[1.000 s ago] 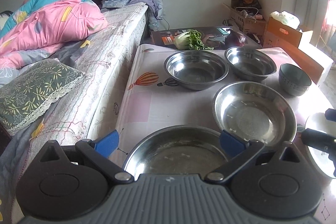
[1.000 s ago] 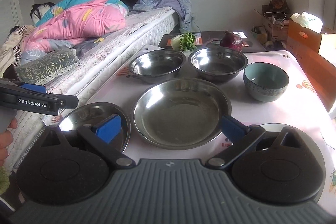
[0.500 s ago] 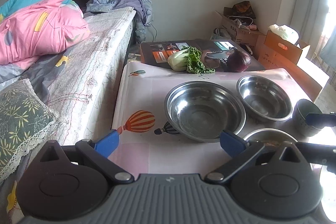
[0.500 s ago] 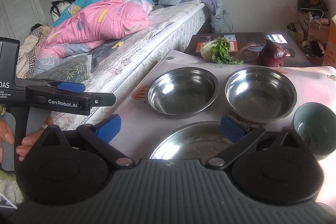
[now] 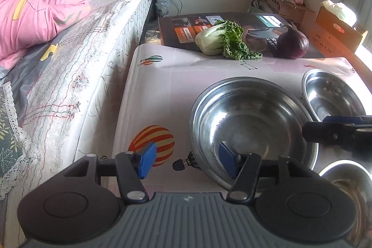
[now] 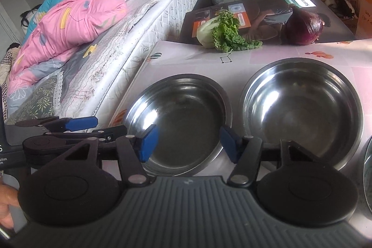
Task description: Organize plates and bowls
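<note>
Two steel bowls stand side by side on the balloon-print table (image 5: 162, 85). The left bowl (image 5: 253, 122) (image 6: 183, 117) is the nearer to both grippers; the right bowl (image 5: 330, 97) (image 6: 302, 108) stands beside it. My left gripper (image 5: 187, 163) (image 6: 97, 127) straddles the left bowl's near-left rim, one pad inside and one outside, its jaws closing but not pressing. My right gripper (image 6: 188, 145) (image 5: 330, 126) hovers over the same bowl's near side, its jaws also closing with nothing gripped. A shallower steel dish (image 5: 348, 180) shows at the lower right.
A bed with a pink quilt (image 5: 39, 13) runs along the table's left edge. A bok choy (image 5: 220, 38) and a red onion (image 5: 293, 43) lie on a dark box (image 6: 262, 13) at the far end. Cardboard boxes (image 5: 337, 27) stand at the back right. A hand (image 6: 7, 201) holds the left gripper.
Both grippers have moved forward over the table to the two far bowls, and their jaws have narrowed. The nearer plates and the small bowl have slipped out of view.
</note>
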Available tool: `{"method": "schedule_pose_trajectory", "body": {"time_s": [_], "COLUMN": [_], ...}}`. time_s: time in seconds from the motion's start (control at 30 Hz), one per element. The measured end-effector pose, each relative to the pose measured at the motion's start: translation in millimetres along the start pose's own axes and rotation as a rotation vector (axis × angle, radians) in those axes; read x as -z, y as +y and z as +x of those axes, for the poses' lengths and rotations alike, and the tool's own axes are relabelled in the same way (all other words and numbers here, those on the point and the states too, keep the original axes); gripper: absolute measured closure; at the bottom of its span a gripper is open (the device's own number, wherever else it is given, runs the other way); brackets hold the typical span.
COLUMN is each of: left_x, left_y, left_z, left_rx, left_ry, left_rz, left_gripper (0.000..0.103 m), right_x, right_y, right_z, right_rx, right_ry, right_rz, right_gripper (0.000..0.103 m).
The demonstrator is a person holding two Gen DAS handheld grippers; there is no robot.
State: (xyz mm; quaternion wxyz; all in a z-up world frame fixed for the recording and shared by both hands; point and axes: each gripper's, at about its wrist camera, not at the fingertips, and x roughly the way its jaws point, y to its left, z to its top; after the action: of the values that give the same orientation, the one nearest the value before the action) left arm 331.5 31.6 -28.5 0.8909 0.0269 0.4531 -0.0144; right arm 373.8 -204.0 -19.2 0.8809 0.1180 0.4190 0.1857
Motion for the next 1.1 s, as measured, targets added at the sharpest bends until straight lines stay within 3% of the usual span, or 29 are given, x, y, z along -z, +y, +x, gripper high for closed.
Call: {"method": "schedule_pose_trajectory", "body": {"time_s": [0.17, 0.43, 0.57, 0.83, 0.97, 1.1], "left_x": [-1.0, 3.5, 10.8, 26.3, 18.1, 10.8], "left_y": [-8.1, -4.3, 1.6, 20.3, 28.1, 29.1], "left_z": [14.6, 14.7, 8.1, -6.2, -3.0, 9.1], "left_rx": [-0.018, -0.023, -0.016, 0.04, 0.032, 0.028], "left_ry": [0.037, 0.072, 0.094, 0.135, 0.123, 0.127], "left_rz": [0.023, 0.028, 0.031, 0.001, -0.036, -0.058], "left_gripper": [0.065, 0.075, 0.075, 0.073, 0.061, 0.06], "right_x": [-1.4, 0.7, 7.2, 13.3, 0.9, -9.0], "right_y": [-5.5, -11.3, -0.7, 24.8, 17.4, 7.7], "right_z": [13.3, 27.3, 32.0, 26.0, 29.3, 38.7], "right_rx": [0.032, 0.044, 0.021, -0.002, 0.013, 0.022], "right_ry": [0.022, 0.068, 0.102, 0.129, 0.111, 0.098], "right_rz": [0.01, 0.029, 0.004, -0.088, -0.052, -0.012], "right_gripper": [0.059, 0.074, 0.081, 0.082, 0.082, 0.082]}}
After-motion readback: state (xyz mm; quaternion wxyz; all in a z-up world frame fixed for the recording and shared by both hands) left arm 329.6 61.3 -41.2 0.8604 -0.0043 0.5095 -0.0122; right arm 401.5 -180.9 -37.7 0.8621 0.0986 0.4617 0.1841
